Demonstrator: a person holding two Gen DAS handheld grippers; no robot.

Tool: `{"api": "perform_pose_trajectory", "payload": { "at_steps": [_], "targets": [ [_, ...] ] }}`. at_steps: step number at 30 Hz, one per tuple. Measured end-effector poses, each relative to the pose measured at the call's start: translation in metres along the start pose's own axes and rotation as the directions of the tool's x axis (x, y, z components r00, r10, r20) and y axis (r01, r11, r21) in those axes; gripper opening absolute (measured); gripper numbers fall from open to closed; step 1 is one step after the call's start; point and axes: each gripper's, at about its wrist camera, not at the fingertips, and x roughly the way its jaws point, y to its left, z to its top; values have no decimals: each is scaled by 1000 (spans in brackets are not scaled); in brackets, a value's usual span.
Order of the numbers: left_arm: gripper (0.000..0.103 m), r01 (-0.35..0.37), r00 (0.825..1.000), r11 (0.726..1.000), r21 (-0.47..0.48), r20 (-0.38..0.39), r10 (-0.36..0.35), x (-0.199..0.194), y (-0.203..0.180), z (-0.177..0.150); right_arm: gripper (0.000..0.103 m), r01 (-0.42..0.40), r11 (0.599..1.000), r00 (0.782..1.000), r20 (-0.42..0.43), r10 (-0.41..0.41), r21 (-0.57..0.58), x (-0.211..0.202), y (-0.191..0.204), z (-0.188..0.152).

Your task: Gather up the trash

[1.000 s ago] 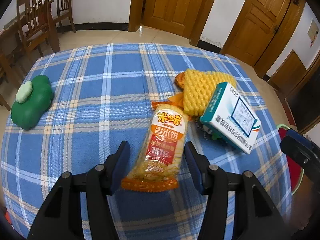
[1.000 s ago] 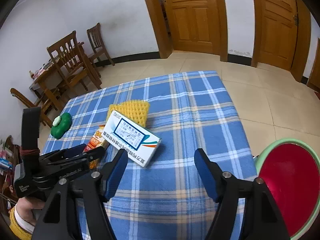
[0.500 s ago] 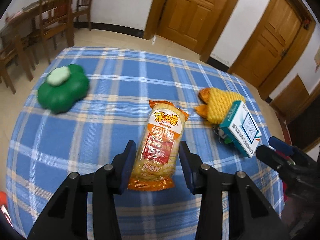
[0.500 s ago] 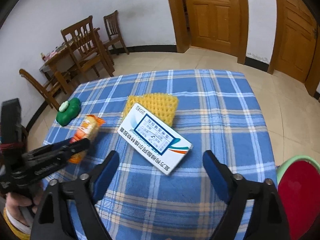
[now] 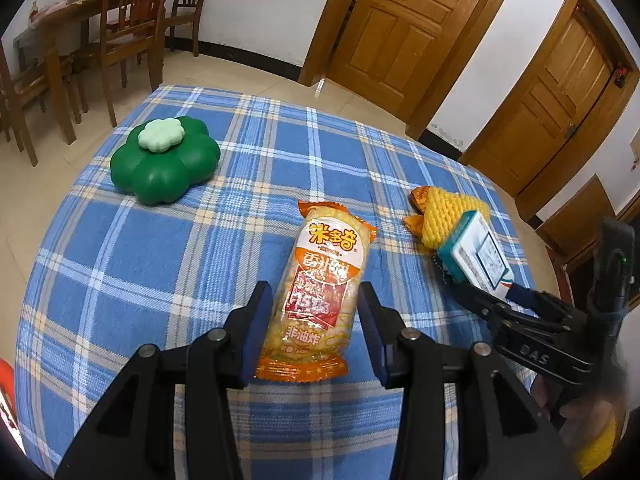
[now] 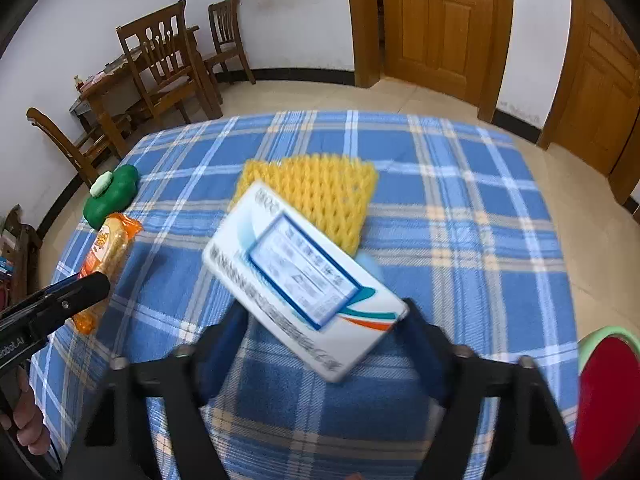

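An orange rice-cracker packet (image 5: 325,292) lies on the blue plaid tablecloth (image 5: 168,248). My left gripper (image 5: 316,320) is open, its fingers on either side of the packet's near half. A white and teal carton (image 6: 304,280) lies tilted over a yellow foam net (image 6: 320,196). My right gripper (image 6: 324,336) is open, its fingers around the carton's near end, with the view blurred. The packet also shows in the right wrist view (image 6: 105,252), and the carton in the left wrist view (image 5: 476,254).
A green clover-shaped box (image 5: 164,160) sits at the table's far left. A red bin with a green rim (image 6: 608,400) stands at the table's right edge. Wooden chairs (image 6: 164,64) and doors (image 6: 436,24) stand beyond.
My left gripper has moved forward around the packet and narrowed. My right gripper has moved forward until its fingers flank the carton's near end.
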Motion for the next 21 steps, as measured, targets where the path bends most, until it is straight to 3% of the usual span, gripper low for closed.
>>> {"api": "perform_pose_trajectory", "payload": {
  "at_steps": [6, 10, 13, 21],
  "targets": [
    [44, 3, 1000, 1000, -6, -1, -3, 0, 1, -1, 45, -9, 1000, 1000, 9, 9, -10, -4, -1, -5],
    [44, 6, 1000, 1000, -4, -3, -6, 0, 0, -1, 22, -20, 1000, 1000, 21, 20, -2, -9, -5, -7],
    [44, 9, 1000, 1000, -5, -4, -9, 0, -1, -2, 14, -36, 999, 999, 23, 35, 11, -11, -8, -9],
    [44, 5, 1000, 1000, -22, 12, -5, -5, 2, 0, 15, -78, 997, 996, 50, 78, -16, -31, -2, -6]
  ]
}}
